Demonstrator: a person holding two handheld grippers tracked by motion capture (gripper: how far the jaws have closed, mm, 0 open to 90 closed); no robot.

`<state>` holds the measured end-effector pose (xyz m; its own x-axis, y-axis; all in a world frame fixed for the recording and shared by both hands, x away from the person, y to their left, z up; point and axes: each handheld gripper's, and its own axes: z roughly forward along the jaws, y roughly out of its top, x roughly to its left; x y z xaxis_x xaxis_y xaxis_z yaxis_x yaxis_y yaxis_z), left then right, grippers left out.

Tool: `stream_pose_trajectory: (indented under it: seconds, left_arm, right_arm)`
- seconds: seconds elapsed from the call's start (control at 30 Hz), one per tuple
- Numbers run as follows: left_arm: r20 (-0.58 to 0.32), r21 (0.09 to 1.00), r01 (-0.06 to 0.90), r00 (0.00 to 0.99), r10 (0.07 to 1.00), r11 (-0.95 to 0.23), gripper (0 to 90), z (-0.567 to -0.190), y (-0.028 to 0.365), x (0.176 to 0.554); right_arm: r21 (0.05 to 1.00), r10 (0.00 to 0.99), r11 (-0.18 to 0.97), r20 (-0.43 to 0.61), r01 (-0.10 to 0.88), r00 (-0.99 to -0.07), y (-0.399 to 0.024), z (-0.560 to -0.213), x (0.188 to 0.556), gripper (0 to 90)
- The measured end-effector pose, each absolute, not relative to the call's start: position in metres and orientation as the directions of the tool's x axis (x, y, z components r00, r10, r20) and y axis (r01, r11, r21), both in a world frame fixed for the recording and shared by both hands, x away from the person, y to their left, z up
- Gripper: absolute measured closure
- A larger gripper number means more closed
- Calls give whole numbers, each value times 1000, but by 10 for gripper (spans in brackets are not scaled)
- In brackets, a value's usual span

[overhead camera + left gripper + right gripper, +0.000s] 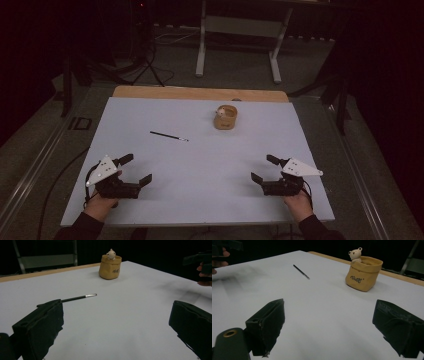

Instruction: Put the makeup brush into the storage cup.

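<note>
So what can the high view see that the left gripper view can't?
High view: both forearms, the left hand-held gripper and the right hand-held gripper whole with their grey plates, jaws apart, the floor and a table frame behind.

Left gripper view: the little bear peeking from the pouch, seen from the side, and writing on the pouch's front.

Both: the white table, the tan pouch, the black pen with its silver tip, lying apart from the pouch.
</note>
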<state>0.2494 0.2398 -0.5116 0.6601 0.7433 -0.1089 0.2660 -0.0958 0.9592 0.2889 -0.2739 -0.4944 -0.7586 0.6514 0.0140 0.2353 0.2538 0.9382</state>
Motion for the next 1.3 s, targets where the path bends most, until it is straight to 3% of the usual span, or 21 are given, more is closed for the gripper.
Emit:
stream_pose_trajectory:
  seconds: [0.73, 1.3]
  left_arm:
    - [-176, 939, 337, 652, 738, -73, 0, -516, 245, 253]
    - [-145, 931, 335, 703, 696, -144, 0, -467, 263, 273]
  right_arm:
    - [937, 643, 263, 7, 229, -766, -271, -493, 288, 106]
    - [944, 630, 254, 3, 210, -776, -271, -490, 287, 106]
